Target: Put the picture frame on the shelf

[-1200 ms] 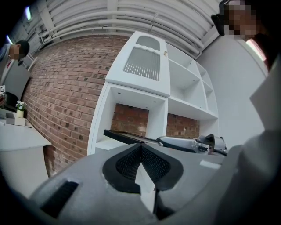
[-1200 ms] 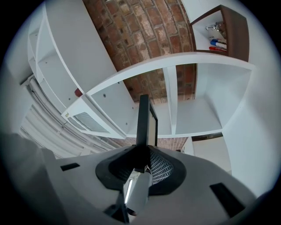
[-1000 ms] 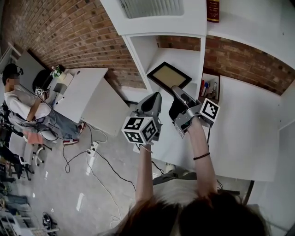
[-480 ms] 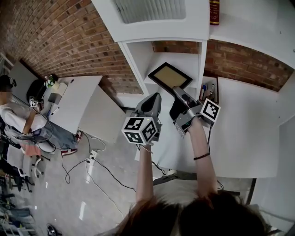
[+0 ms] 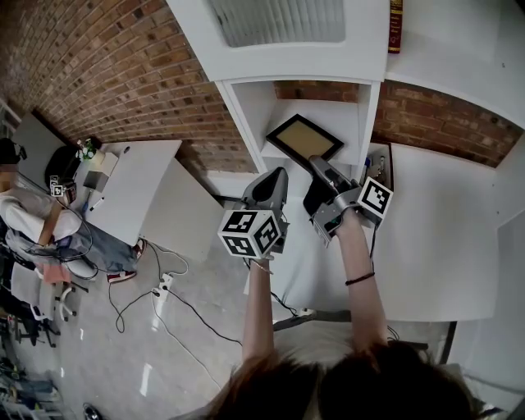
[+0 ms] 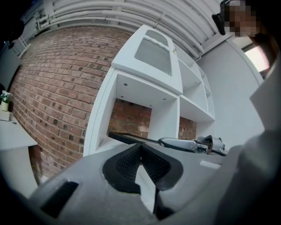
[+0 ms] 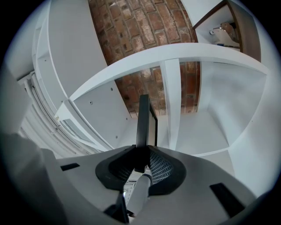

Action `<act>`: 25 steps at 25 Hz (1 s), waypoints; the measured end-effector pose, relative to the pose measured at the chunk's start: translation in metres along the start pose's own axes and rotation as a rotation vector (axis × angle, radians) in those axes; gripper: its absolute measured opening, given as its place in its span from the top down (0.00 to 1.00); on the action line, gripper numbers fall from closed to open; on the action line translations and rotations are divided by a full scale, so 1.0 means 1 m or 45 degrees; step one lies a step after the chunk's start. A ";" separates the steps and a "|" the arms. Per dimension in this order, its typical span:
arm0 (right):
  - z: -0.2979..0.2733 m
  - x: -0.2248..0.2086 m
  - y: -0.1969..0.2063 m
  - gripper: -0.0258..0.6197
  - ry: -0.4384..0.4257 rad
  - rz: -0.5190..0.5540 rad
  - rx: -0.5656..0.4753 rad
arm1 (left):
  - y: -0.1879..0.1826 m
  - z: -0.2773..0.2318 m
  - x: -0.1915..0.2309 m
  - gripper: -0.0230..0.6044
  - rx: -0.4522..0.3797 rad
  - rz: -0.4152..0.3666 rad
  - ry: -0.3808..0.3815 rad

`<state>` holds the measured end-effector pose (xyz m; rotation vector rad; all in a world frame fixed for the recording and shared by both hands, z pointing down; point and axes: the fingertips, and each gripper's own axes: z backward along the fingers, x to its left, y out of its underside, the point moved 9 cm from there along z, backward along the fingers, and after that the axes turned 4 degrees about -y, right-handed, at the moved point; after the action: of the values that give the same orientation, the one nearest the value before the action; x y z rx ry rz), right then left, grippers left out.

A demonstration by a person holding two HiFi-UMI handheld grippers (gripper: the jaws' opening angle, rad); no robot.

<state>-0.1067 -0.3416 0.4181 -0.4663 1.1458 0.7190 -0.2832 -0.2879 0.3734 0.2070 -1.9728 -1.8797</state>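
Note:
The picture frame point(image 5: 303, 139), black-edged with a tan middle, hangs in front of the open lower cubby of the white shelf point(image 5: 246, 111). My right gripper point(image 5: 315, 163) is shut on its near edge. In the right gripper view the picture frame point(image 7: 143, 121) stands edge-on between the jaws of the right gripper point(image 7: 141, 151), with the shelf cubby point(image 7: 206, 127) behind it. My left gripper point(image 5: 277, 174) hovers just left of the frame, shut and holding nothing. In the left gripper view the left gripper point(image 6: 141, 146) has its pads together, and the frame's dark edge point(image 6: 127, 138) crosses in front of the shelf point(image 6: 131, 94).
A red book point(image 5: 396, 25) stands on top of the shelf. To the shelf's right is a small box with pens point(image 5: 379, 168). White tables point(image 5: 139, 180) and a seated person point(image 5: 25, 217) are at the left, with cables point(image 5: 164, 287) on the floor. A brick wall point(image 5: 107, 66) is behind.
Both grippers and the picture frame have moved a little closer to the shelf's cubby. The right gripper's hold on the frame is unchanged.

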 end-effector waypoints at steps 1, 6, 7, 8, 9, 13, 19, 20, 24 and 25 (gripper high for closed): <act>-0.002 -0.001 0.000 0.84 0.003 0.000 -0.001 | 0.000 -0.001 0.002 0.95 0.001 0.002 0.000; -0.011 -0.008 -0.003 0.84 0.019 -0.006 -0.009 | -0.001 -0.008 0.013 0.95 0.004 0.006 -0.002; -0.012 -0.009 -0.004 0.84 0.018 -0.006 -0.011 | 0.000 -0.009 0.014 0.95 0.006 0.007 -0.001; -0.012 -0.010 -0.004 0.84 0.017 -0.005 -0.012 | 0.001 -0.009 0.015 0.95 0.007 0.007 0.001; -0.012 -0.011 -0.004 0.84 0.016 -0.005 -0.013 | 0.002 -0.010 0.015 0.95 0.008 0.008 0.001; -0.014 -0.015 -0.006 0.84 0.019 -0.007 -0.017 | 0.004 -0.014 0.019 0.95 0.017 0.013 0.005; -0.018 -0.021 -0.010 0.84 0.028 -0.013 -0.031 | 0.007 -0.024 0.024 0.95 0.035 0.016 0.018; -0.018 -0.022 -0.011 0.84 0.030 -0.015 -0.034 | 0.007 -0.026 0.025 0.95 0.038 0.014 0.020; -0.019 -0.025 -0.012 0.84 0.039 -0.023 -0.043 | 0.007 -0.030 0.026 0.95 0.044 0.009 0.031; -0.019 -0.026 -0.012 0.84 0.041 -0.025 -0.044 | 0.007 -0.031 0.026 0.95 0.046 0.009 0.033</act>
<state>-0.1165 -0.3702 0.4353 -0.5187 1.1589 0.7175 -0.2938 -0.3262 0.3859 0.2337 -1.9885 -1.8291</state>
